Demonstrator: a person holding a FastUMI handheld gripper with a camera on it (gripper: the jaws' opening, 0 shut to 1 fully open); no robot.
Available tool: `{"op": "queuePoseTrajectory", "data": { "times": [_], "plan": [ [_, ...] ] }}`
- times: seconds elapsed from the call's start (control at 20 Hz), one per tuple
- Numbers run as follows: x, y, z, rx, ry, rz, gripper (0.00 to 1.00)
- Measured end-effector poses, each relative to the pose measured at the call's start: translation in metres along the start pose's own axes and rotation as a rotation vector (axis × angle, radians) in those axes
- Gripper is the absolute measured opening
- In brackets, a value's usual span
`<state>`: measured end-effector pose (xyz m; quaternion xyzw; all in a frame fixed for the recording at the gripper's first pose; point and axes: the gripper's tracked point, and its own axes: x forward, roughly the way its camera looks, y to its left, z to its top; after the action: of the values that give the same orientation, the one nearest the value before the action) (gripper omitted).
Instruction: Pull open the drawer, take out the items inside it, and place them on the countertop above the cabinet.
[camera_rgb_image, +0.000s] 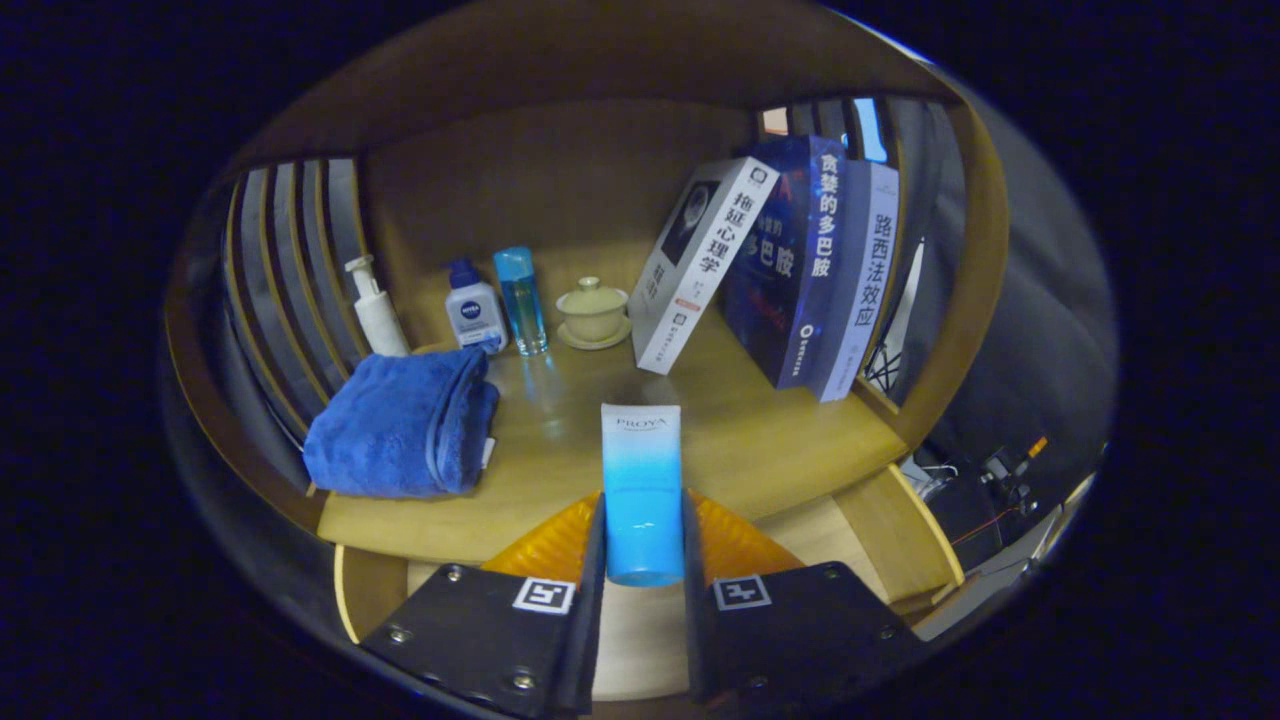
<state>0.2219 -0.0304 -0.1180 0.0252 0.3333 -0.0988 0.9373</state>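
**Tube being carried over the worktop's front edge**

The tube (641, 490) is sitting clamped between the two fingers of the hand-held gripper (643, 545), both fingers pressing on its lower sides, cap end towards the camera and flat crimped end pointing out over the worktop (760, 440). It is being held lengthwise along the fingers, probably so it can be laid down flat rather than stood up.

The tube's far end is hanging above the front middle of the worktop, while its cap end is lying back over the front edge. Whether it is touching the wood yet cannot be told.

The spot ahead is looking free. A folded towel (405, 425) is lying at the front left corner, well apart from the tube. Along the back, a pump bottle (377, 310), a small white bottle (473, 308), a clear blue bottle (522, 300) and a lidded cup (593, 312) are standing in a row. Three books (790, 260) are leaning at the back right, propped against the side frame.

Judging by this, the placing step is under way: the tube needs lowering onto the bare middle, clear of the towel, before the fingers let go.
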Motion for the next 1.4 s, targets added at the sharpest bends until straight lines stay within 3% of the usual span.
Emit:
{"op": "queuePoseTrajectory", "data": {
  "times": [0.4,0.8,0.9,1.2,1.4],
  "plan": [
    [0.044,0.0,-0.019,-0.009,0.078,0.019,0.36],
    [0.066,0.001,-0.001,0.036,0.012,0.051,0.36],
    [0.067,0.002,-0.001,0.049,0.014,0.055,0.4],
    [0.042,0.012,0.015,0.088,-0.061,0.114,0.91],
    [0.005,0.011,0.032,0.088,-0.18,0.123,0.93]
  ]
}}
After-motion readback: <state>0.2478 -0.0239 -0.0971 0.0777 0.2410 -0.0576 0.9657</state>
